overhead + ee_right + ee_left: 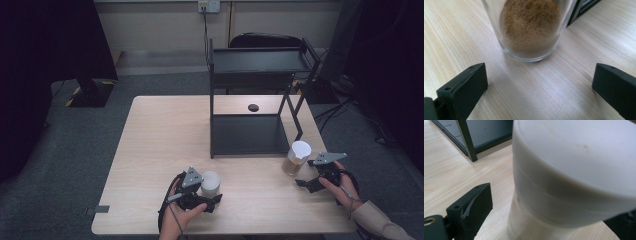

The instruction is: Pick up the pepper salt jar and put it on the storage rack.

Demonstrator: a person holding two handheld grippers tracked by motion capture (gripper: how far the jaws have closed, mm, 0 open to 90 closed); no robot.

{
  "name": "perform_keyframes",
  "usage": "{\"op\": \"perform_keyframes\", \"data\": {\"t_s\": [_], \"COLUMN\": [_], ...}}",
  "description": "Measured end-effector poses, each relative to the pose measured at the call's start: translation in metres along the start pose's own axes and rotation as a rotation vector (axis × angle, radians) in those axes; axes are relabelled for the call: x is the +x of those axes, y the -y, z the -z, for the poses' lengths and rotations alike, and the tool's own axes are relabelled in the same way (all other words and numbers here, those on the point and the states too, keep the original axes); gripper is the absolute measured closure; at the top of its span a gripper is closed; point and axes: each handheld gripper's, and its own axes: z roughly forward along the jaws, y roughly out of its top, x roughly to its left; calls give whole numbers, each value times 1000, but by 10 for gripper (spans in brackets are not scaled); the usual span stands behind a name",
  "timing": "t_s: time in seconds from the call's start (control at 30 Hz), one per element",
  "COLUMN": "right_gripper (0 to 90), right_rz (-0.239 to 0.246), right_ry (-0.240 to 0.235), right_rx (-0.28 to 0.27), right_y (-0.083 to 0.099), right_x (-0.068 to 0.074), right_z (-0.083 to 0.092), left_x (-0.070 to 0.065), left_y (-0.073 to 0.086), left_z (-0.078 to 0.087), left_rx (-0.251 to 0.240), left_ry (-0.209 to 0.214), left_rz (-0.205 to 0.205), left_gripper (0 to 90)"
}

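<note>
A white lidded jar [210, 183] stands near the table's front edge. My left gripper [209, 198] is open around its base; in the left gripper view the jar [574, 170] sits between the jaws, and a gap shows beside the left finger [471, 207]. A glass jar of brown powder [296, 159] with a white lid stands at the front right. My right gripper [303, 176] is open just short of it. In the right gripper view the glass jar [531, 27] stands ahead of the gripper [540, 75], beyond its jaws.
A black two-tier rack [260, 100] stands on the far middle of the wooden table [160, 145], its lower shelf [247, 134] bare. A small black disc [253, 107] lies behind it. One rack leg [467, 142] stands close to the white jar.
</note>
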Motion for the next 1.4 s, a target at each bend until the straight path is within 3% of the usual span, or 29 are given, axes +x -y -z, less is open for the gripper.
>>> {"op": "perform_keyframes", "data": {"t_s": [0.5, 0.67, 0.83, 1.07, 1.4], "right_gripper": [0, 0, 0, 0, 0], "right_rz": [0, 0, 0, 0, -1], "right_ry": [0, 0, 0, 0, 1], "right_rx": [0, 0, 0, 0, 0], "right_y": [0, 0, 0, 0, 0], "right_x": [0, 0, 0, 0, 0], "right_z": [0, 0, 0, 0, 0], "left_x": [-3, -4, -4, -12, -10], "left_y": [-5, -6, -6, -11, -17], "left_z": [-9, -11, -11, -11, -13], "left_rx": [-1, -6, -17, 3, 10], "left_ry": [11, 11, 8, -27, -23], "left_rz": [-20, -8, -23, -58, -40], "left_gripper": [167, 227, 298, 331, 341]}}
